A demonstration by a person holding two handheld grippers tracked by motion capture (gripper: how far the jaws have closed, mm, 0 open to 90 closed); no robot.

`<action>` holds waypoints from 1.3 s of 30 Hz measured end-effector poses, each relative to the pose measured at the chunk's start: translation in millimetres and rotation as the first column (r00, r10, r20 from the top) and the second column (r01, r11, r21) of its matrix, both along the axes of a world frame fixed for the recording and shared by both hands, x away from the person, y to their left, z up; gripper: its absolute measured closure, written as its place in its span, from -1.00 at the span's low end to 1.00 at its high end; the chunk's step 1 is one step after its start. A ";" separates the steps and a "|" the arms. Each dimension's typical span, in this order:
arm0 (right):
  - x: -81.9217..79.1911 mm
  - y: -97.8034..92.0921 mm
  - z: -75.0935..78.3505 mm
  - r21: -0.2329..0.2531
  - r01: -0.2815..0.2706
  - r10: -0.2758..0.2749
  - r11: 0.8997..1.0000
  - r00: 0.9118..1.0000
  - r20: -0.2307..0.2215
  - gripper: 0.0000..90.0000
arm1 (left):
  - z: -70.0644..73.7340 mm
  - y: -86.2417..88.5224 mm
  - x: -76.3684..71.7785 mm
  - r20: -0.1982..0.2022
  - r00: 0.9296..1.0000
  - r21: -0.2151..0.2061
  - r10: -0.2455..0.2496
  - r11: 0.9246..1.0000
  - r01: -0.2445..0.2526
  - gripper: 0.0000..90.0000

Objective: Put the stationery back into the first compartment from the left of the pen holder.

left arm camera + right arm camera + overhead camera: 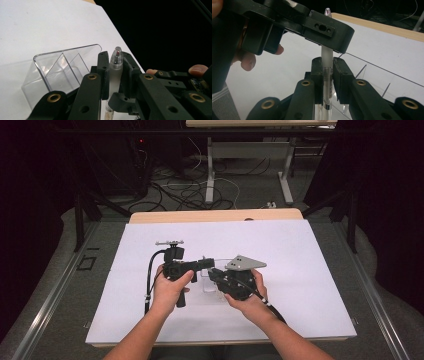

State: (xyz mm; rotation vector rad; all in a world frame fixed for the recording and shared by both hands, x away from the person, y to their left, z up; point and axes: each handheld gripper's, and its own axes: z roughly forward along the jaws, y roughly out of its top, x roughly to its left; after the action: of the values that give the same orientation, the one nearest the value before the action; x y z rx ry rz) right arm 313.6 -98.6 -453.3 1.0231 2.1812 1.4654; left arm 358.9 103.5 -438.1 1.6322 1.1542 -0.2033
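A clear pen (116, 72) with a frosted upper part and a spring showing in its tip stands between both grippers. My left gripper (115, 58) is shut on the pen's frosted upper end. My right gripper (327, 65) is shut on the clear barrel (326, 80) lower down, with the left gripper (322, 27) crossing just above it. In the high view the two grippers, left (206, 264) and right (214, 274), meet nose to nose over the middle of the white sheet (300, 270). A clear plastic divided box (60, 70) lies right behind them.
The clear box (221, 279) sits on the sheet under and beside the grippers, its dividers visible (374, 75). A wooden table edge (215, 215) runs behind the sheet. Cables and table legs (210, 180) lie on the floor beyond.
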 end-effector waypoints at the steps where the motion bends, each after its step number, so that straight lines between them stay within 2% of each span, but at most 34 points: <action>1: 0.2 0.0 -0.3 0.002 -0.002 0.002 1.000 1.000 0.005 0.77 | -0.1 -0.1 -0.2 -0.002 1.000 0.000 0.000 1.000 0.000 0.77; 5: -0.5 -1.6 -0.1 -0.004 -0.007 0.007 1.000 1.000 -0.006 0.76 | -0.4 -0.5 -0.6 -0.008 1.000 -0.001 -0.001 1.000 0.001 0.77; 8: 1.0 -1.8 -0.9 -0.001 -0.014 0.014 1.000 1.000 -0.011 0.66 | -1.0 0.2 -0.3 -0.014 1.000 0.007 -0.005 1.000 0.005 0.77; 10: 1.2 -4.3 -1.2 -0.001 -0.018 0.018 1.000 0.999 -0.030 0.50 | -1.1 0.7 -0.2 -0.015 1.000 0.007 -0.002 1.000 0.002 0.77; 14: 1.4 -7.5 -2.6 -0.006 -0.013 0.013 1.000 0.999 -0.040 0.42 | -0.8 2.0 0.8 -0.015 1.000 0.006 0.002 1.000 -0.002 0.77; 15: 1.9 -8.9 -3.3 -0.011 -0.010 0.009 1.000 0.999 -0.042 0.38 | -1.1 2.2 1.5 -0.001 1.000 0.008 0.013 1.000 -0.013 0.77; 17: 3.4 -13.4 -5.6 -0.016 -0.011 0.010 1.000 0.998 -0.063 0.26 | 0.0 4.7 3.0 0.001 1.000 0.017 0.015 1.000 -0.015 0.77; 18: 3.4 -13.4 -5.6 -0.016 -0.011 0.010 1.000 0.998 -0.063 0.26 | 0.0 4.7 3.0 0.001 1.000 0.017 0.015 1.000 -0.015 0.77; 19: 4.8 -17.5 -7.2 -0.008 -0.021 0.020 1.000 0.997 -0.075 0.12 | 0.4 5.3 3.4 0.005 1.000 0.016 0.019 1.000 -0.019 0.77; 20: 4.8 -17.5 -7.2 -0.008 -0.021 0.020 1.000 0.997 -0.075 0.12 | 0.8 6.2 4.0 0.008 1.000 0.015 0.022 1.000 -0.022 0.77; 21: 6.2 -22.1 -8.3 -0.002 -0.037 0.037 0.999 0.995 -0.089 0.04 | 1.2 6.5 4.3 0.005 1.000 0.011 0.029 1.000 -0.029 0.77; 23: 6.5 -24.2 -8.6 -0.009 -0.036 0.035 0.999 0.995 -0.092 -0.02 | 1.8 6.9 5.3 0.013 0.999 0.011 0.044 0.999 -0.044 0.77; 25: 6.9 -27.3 -9.6 -0.015 -0.032 0.030 0.999 0.996 -0.079 -0.11 | 3.0 8.2 6.3 0.016 0.999 0.018 0.038 0.999 -0.039 0.77; 27: 7.4 -31.6 -10.6 -0.040 -0.024 0.021 0.999 0.997 -0.071 -0.23 | 4.6 8.9 7.0 0.023 0.999 0.025 0.041 0.999 -0.041 0.77; 32: 6.7 -39.7 -11.2 -0.071 -0.005 0.001 0.997 0.998 -0.058 -0.34 | 9.6 10.8 7.9 0.034 0.998 0.025 0.057 0.998 -0.057 0.77; 34: 6.8 -41.1 -11.1 -0.075 0.000 -0.004 0.997 0.998 -0.059 -0.37 | 11.3 12.2 8.8 0.050 0.997 0.034 0.057 0.998 -0.059 0.77; 36: 7.2 -47.3 -11.8 -0.079 0.017 -0.021 0.997 0.998 -0.056 -0.48 | 14.0 13.3 9.0 0.053 0.997 0.034 0.058 0.998 -0.060 0.77; 39: 7.9 -52.0 -12.6 -0.070 0.013 -0.017 0.997 0.998 -0.055 -0.56 | 17.9 14.1 9.9 0.064 0.996 0.037 0.066 0.997 -0.068 0.77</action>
State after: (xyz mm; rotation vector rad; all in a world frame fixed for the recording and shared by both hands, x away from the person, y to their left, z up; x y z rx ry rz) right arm 321.5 -150.7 -465.9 1.0670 2.2413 1.3602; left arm 368.8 117.5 -420.2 1.6198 1.1690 -0.0860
